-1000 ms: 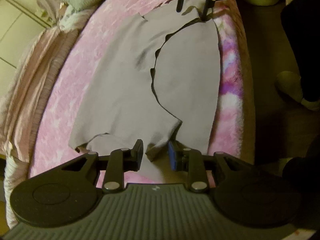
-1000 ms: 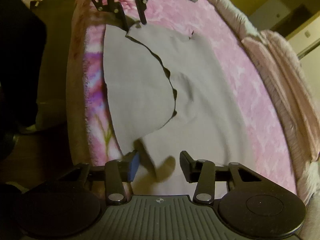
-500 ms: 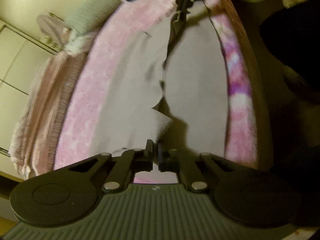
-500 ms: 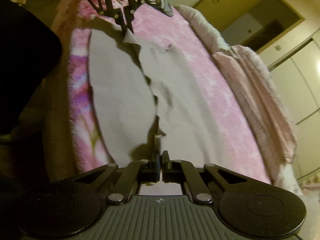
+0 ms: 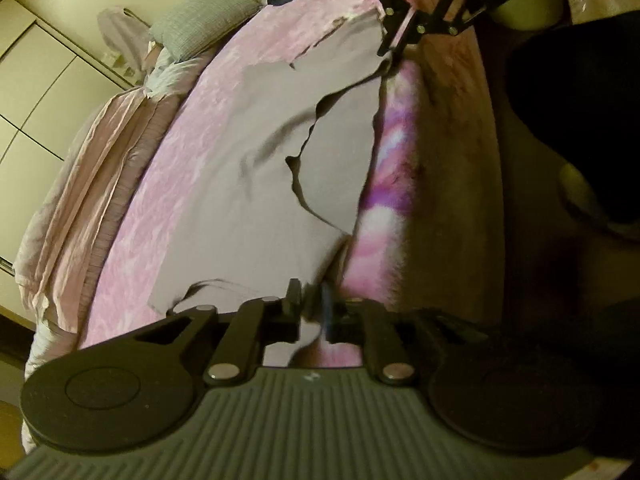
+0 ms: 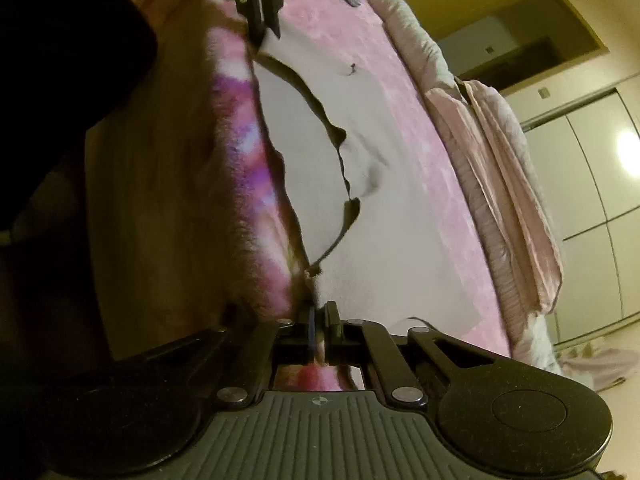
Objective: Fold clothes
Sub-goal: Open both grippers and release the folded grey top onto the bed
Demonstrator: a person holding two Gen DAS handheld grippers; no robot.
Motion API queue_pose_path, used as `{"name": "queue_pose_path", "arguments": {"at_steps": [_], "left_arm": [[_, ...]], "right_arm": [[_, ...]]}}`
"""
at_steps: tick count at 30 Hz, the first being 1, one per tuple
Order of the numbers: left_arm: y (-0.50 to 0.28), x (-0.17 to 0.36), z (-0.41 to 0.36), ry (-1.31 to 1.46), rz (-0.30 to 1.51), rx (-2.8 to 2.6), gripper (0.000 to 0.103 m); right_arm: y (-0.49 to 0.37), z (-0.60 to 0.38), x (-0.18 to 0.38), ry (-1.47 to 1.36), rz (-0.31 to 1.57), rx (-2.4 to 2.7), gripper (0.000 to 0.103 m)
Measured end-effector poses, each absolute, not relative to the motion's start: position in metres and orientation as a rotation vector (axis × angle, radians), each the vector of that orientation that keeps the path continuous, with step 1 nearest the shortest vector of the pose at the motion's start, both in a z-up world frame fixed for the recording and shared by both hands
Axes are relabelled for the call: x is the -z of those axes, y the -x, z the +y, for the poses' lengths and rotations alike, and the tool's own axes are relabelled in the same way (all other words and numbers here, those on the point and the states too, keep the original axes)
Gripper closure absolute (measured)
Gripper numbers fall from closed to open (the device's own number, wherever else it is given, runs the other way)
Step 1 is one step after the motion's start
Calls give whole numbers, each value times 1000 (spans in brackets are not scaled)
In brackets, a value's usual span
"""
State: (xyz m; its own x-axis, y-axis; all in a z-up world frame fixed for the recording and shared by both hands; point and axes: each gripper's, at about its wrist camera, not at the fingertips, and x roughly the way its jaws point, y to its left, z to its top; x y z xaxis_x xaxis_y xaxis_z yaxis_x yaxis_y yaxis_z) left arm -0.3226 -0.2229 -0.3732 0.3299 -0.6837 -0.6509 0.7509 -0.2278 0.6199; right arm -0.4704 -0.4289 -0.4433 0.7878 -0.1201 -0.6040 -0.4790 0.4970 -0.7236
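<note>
While the grey garment [image 5: 256,184] lies spread on the pink bed cover [image 5: 168,184] with one side flap already turned in, the fold looks barely begun. At lower centre, the left claw [image 5: 310,306] is opening slightly around a corner; the right claw [image 6: 320,320] pinches the opposite corner tight.

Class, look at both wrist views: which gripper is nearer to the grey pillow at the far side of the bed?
Right. The right gripper grips the grey garment at the end toward the pillow; the left gripper is at the garment's opposite end.
</note>
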Motion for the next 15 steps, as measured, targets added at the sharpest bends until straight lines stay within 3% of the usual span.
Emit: {"name": "queue_pose_path", "arguments": {"at_steps": [3,4,5,15], "left_arm": [[318,363,-213,-1192,83,1316,91],[316,359,-211,-1169,90,1314,91],[315,355,-211,-1149,95,1311,91],[287,355,-254,-1040,219,1387,91]], "right_arm": [[474,-430,432,990,662,-206,84],[474,-429,428,964,661,-197,73],[474,-428,424,928,660,-195,70],[431,-444,390,446,701,-85,71]]}}
